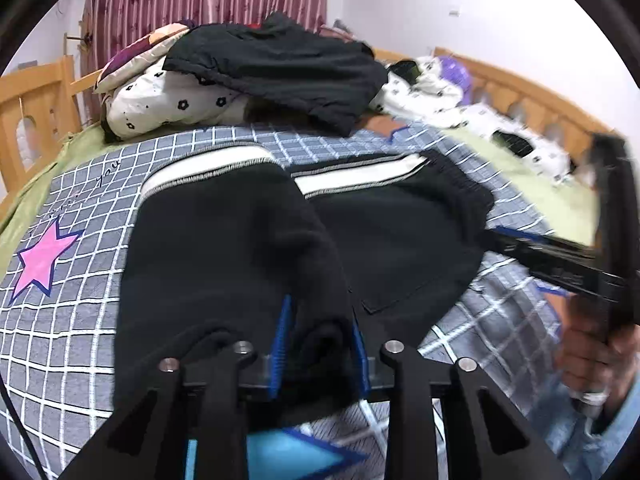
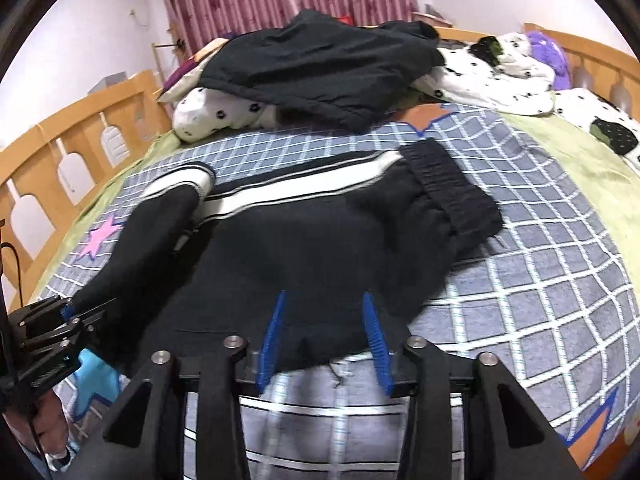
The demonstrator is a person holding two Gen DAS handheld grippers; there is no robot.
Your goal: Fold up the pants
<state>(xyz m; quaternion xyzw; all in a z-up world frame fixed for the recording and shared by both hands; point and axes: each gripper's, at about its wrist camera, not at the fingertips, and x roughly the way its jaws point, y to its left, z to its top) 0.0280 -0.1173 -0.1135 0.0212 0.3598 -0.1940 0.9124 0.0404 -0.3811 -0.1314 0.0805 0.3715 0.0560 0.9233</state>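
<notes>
Black pants (image 1: 384, 240) with white side stripes lie on the checked bed cover, waistband (image 2: 452, 188) to the right. My left gripper (image 1: 320, 344) is shut on a bunched fold of the pants leg and holds it lifted over the rest; it shows at the left edge of the right wrist view (image 2: 64, 320). My right gripper (image 2: 324, 340) stands open with its blue fingers (image 2: 372, 332) on either side of the near edge of the pants, not pinching. It shows blurred in the left wrist view (image 1: 496, 236).
The grey checked cover (image 2: 560, 280) with star prints spreads over the bed. A pile of black clothes (image 2: 320, 68) and spotted white bedding (image 2: 500, 76) lies at the far side. Wooden bed rails (image 2: 60, 160) run along the left and back.
</notes>
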